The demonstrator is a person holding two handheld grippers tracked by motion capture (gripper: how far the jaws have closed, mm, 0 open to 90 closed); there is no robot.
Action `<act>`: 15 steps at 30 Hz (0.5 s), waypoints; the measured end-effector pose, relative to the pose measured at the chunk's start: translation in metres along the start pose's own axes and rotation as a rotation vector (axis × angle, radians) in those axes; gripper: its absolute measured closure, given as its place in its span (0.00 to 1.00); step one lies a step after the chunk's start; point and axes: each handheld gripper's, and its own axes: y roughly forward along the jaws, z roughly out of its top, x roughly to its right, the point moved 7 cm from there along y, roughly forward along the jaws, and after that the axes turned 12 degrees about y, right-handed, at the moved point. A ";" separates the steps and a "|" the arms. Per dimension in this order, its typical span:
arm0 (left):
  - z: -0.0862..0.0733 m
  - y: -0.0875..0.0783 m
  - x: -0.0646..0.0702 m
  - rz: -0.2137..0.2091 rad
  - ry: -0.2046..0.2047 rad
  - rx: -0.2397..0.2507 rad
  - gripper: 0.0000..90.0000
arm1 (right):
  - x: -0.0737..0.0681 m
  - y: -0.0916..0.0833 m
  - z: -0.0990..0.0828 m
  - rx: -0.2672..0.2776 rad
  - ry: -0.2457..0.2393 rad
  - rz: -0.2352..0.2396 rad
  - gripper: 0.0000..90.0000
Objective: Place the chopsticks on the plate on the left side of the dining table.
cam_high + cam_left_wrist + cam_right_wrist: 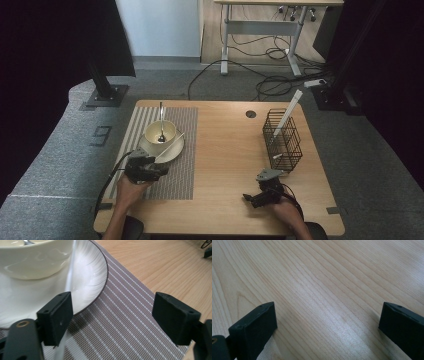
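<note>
Wooden table (pixel 230 165) with striped placemat (pixel 175 170) on grey carpet (pixel 60 150).

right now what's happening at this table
A person holds a gripper in each hand at a wooden table. The left gripper sits open at the near edge of a white plate on a striped placemat; a pale stick leans on the plate beside one jaw, not pinched. A bowl with a spoon stands on the plate. The right gripper rests open over bare wood, near a wire basket.
</note>
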 end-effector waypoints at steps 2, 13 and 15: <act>0.001 0.004 0.001 0.008 0.000 -0.003 0.16 | 0.000 0.000 0.000 0.000 0.000 0.000 0.01; -0.001 0.012 -0.008 0.085 -0.014 -0.017 0.15 | 0.000 0.000 0.000 0.000 0.000 0.000 0.01; -0.002 0.014 -0.010 0.092 -0.024 -0.020 0.15 | 0.000 0.000 0.000 0.000 0.000 0.000 0.00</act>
